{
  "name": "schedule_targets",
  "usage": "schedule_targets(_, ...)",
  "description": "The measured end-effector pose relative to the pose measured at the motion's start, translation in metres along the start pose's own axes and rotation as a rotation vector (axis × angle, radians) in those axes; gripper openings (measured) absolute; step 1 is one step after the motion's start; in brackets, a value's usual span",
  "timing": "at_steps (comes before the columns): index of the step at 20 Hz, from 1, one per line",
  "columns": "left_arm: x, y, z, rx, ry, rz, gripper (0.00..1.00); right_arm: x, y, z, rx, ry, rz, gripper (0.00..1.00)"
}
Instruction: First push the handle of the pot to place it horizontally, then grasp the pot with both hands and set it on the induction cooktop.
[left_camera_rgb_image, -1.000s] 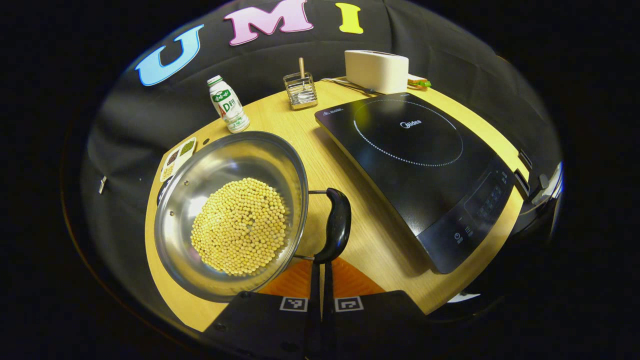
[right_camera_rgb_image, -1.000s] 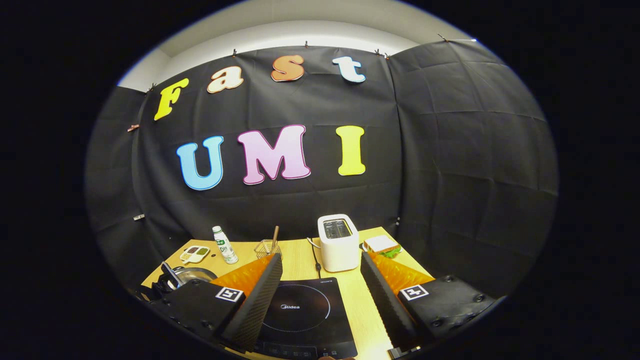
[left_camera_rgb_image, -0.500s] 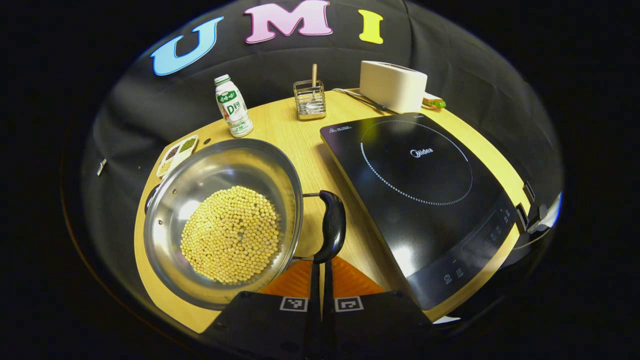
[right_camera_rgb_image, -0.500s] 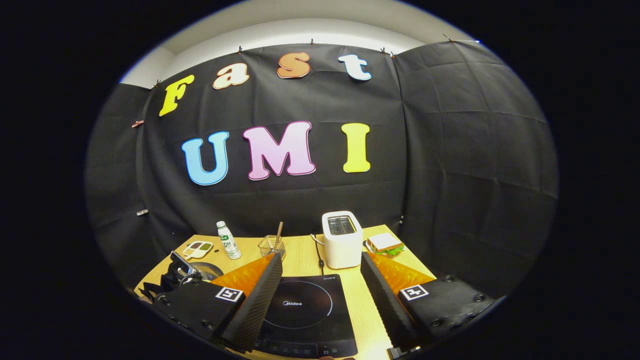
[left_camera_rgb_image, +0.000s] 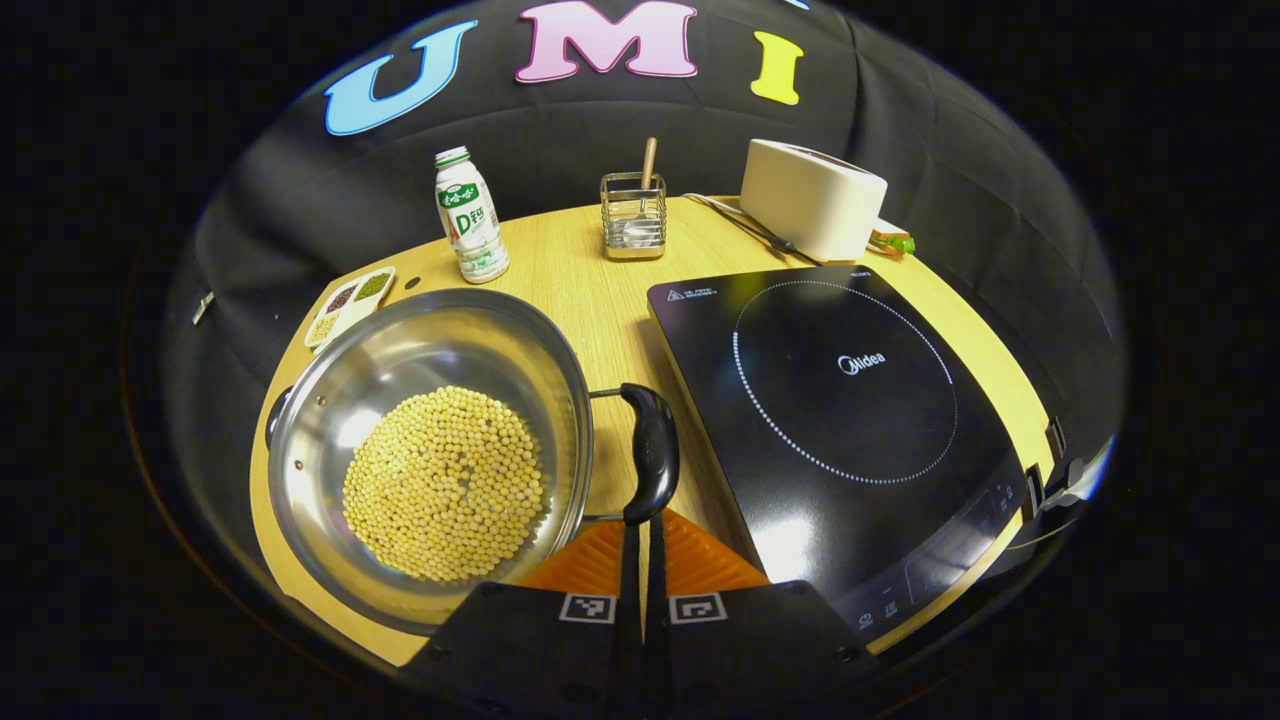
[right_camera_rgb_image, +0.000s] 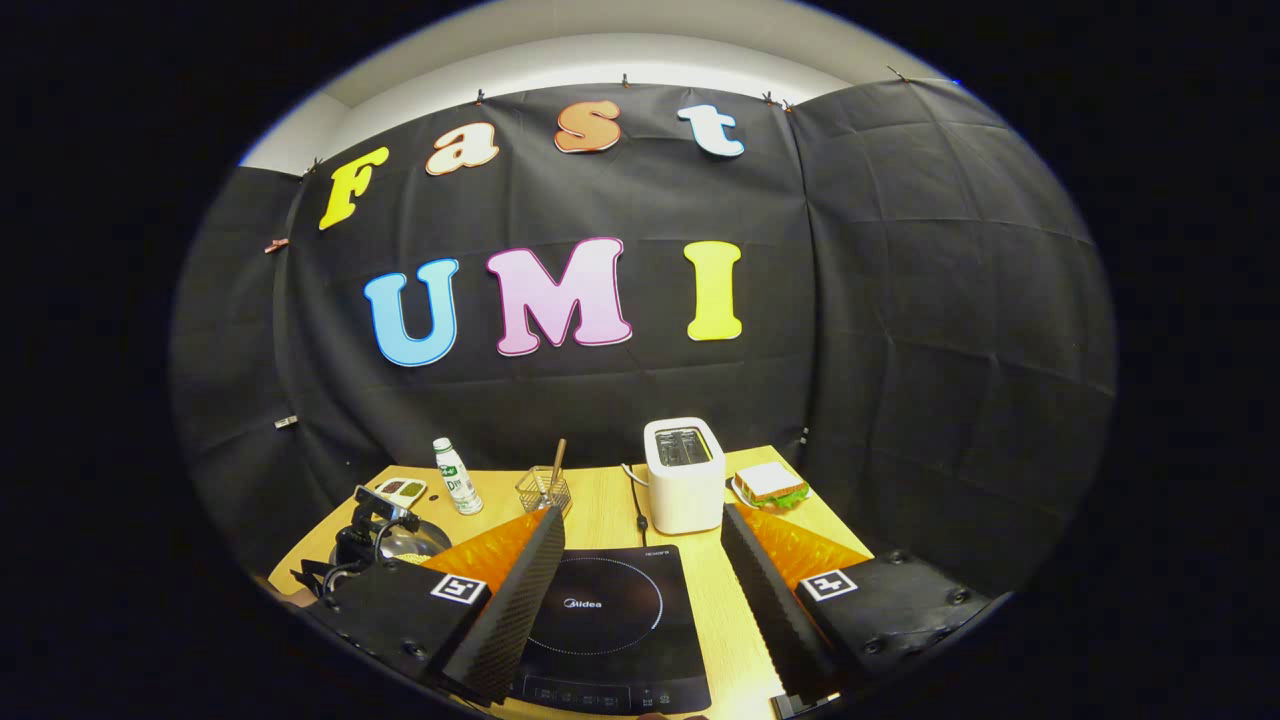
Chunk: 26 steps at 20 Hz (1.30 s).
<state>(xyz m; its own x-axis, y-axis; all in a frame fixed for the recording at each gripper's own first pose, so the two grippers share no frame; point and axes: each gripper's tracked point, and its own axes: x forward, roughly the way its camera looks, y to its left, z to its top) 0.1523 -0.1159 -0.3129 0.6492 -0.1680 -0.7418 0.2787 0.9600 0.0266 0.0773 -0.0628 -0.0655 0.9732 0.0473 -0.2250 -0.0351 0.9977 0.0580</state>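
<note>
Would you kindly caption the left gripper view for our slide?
Closed left hand-held gripper at the pot handle, soybeans inside, induction cooktop alongside.

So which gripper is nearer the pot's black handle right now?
Left. The left gripper is shut with its tips at the near end of the black handle. The right gripper is open and held over the induction cooktop, well away from the pot.
</note>
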Motion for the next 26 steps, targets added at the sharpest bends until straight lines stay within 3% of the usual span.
schedule_targets(5,0.011,0.001,0.014,-0.002,-0.003,0.027,0.05,0.018,-0.012,-0.004,0.013,0.030,0.016,0.98)
schedule_targets(15,0.032,-0.001,0.034,-0.191,-0.013,0.101,0.05,0.050,-0.013,-0.039,0.062,0.157,0.198,0.98)
schedule_targets(20,-0.001,-0.008,0.031,-0.297,-0.078,0.087,0.05,0.062,-0.005,-0.048,0.080,0.179,0.232,0.99)
schedule_targets(23,-0.035,0.010,0.021,-0.325,-0.112,0.122,0.06,0.066,0.011,-0.058,0.097,0.216,0.251,0.99)
schedule_targets(26,-0.068,0.038,0.010,-0.368,-0.129,0.145,0.33,0.072,0.035,-0.070,0.108,0.260,0.263,0.99)
